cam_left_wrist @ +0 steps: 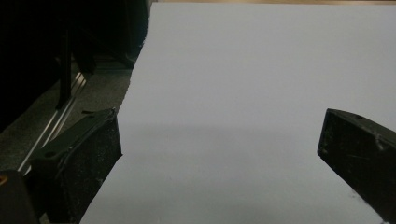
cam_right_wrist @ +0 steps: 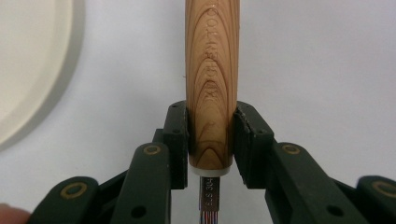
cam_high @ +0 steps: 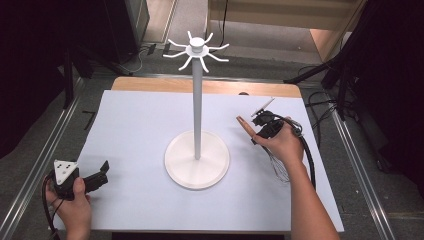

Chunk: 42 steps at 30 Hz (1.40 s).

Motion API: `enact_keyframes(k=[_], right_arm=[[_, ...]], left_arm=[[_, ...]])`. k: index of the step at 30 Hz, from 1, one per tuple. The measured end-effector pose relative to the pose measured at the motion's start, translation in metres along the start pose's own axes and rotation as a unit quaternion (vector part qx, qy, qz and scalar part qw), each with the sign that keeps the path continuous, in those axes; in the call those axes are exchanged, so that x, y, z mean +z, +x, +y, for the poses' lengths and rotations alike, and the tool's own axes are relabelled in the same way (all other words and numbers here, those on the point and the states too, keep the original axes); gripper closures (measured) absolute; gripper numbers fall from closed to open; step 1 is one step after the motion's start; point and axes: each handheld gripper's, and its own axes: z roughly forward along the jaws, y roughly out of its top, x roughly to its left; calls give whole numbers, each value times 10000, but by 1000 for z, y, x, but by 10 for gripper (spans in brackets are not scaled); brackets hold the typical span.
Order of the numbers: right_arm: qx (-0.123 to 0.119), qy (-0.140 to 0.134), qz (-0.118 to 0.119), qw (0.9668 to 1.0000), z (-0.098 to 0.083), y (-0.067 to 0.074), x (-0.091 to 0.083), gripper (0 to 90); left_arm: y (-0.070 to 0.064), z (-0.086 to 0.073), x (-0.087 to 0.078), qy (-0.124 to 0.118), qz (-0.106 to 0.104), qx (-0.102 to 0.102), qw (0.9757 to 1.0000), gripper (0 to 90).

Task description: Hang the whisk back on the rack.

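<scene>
At near left, the left gripper (cam_high: 102, 176) rests low over the white table sheet (cam_high: 135, 200), jaws apart and empty, waiting. The tall white stand with hooked arms (cam_high: 197, 100) stands mid-table, between the hands. At right, the right gripper (cam_right_wrist: 210, 140) is clamped on a wooden-handled whisk (cam_right_wrist: 212, 84), handle toward the stand, probably for hanging.

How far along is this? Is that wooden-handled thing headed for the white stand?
Early. Done: the right gripper is shut on the wooden-handled wire whisk, held above the white sheet. Likely left: hanging it on the tall white hook stand, whose hooks are bare. The left gripper waits open.
</scene>
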Motion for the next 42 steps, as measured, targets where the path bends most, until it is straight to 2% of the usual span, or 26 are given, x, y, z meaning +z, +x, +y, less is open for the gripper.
enact_keyframes(k=[2, 4, 9, 10, 13, 15, 16, 20, 21, 23, 24, 25, 27, 28, 30, 32, 33, 38, 40, 41, 42], right_arm=[[18, -93, 7, 10000, -1, 0, -2, 704], [61, -313, 48, 9995, -4, 2, -9, 704], [-58, -652, 63, 9978, -9, 6, -18, 704], [-58, -652, 63, 9978, -9, 6, -18, 704], [-45, -1058, 95, 9943, -12, 12, -29, 704], [-66, -1130, 51, 9936, -12, 13, -31, 704], [-94, -1290, -22, 9916, -14, 17, -36, 704], [-96, -1604, -39, 9870, -17, 22, -43, 704], [-96, -1604, -39, 9870, -17, 22, -43, 704], [-109, -1750, -21, 9845, -19, 24, -47, 704], [-94, -1904, -2, 9817, -20, 26, -51, 704], [-94, -1904, -2, 9817, -20, 26, -51, 704], [-111, -2139, 60, 9768, -21, 31, -56, 704], [-111, -2139, 60, 9768, -21, 31, -56, 704], [-151, -2263, 66, 9739, -22, 34, -61, 704], [-188, -2467, 119, 9688, -22, 39, -66, 704], [-188, -2467, 119, 9688, -22, 39, -66, 704], [-198, -2731, 52, 9618, -25, 48, -74, 704], [-218, -2882, -9, 9573, -26, 53, -78, 704], [-218, -2882, -9, 9573, -26, 53, -78, 704], [-216, -3020, -7, 9531, -28, 56, -81, 704]], left_arm=[[0, 0, 0, -4, 1, -8, 10000, 1], [0, 0, 0, -3, 4, -6, 10000, 1], [0, 0, 0, -1, 3, -9, 10000, 1], [0, 0, 0, -1, 3, -9, 10000, 1], [0, 0, 0, -4, 1, -5, 10000, 1], [0, 0, 0, -2, 0, -4, 10000, 1], [0, 0, 0, -3, 4, -8, 10000, 1], [0, 0, 0, -4, -1, 2, 10000, 1], [0, 0, 0, -4, -1, 2, 10000, 1], [0, 0, 0, -4, 0, 0, 10000, 1], [0, 0, 0, -2, 2, -1, 10000, 1], [0, 0, 0, -2, 0, -3, 10000, 1], [0, 0, 0, -3, 0, 2, 10000, 1], [0, 0, 0, -7, 0, 9, 10000, 1], [0, 0, 0, -2, 0, 19, 10000, 1], [0, 0, 0, -7, 0, 4, 10000, 1], [0, 0, 0, -7, 0, 4, 10000, 1], [0, 0, 0, 17, 12, 8, 10000, 1], [-1, 0, 0, 29, 16, 16, 10000, 1], [-1, 0, 0, 29, 16, 16, 10000, 1], [0, 0, 0, 14, 10, 7, 10000, 1]])
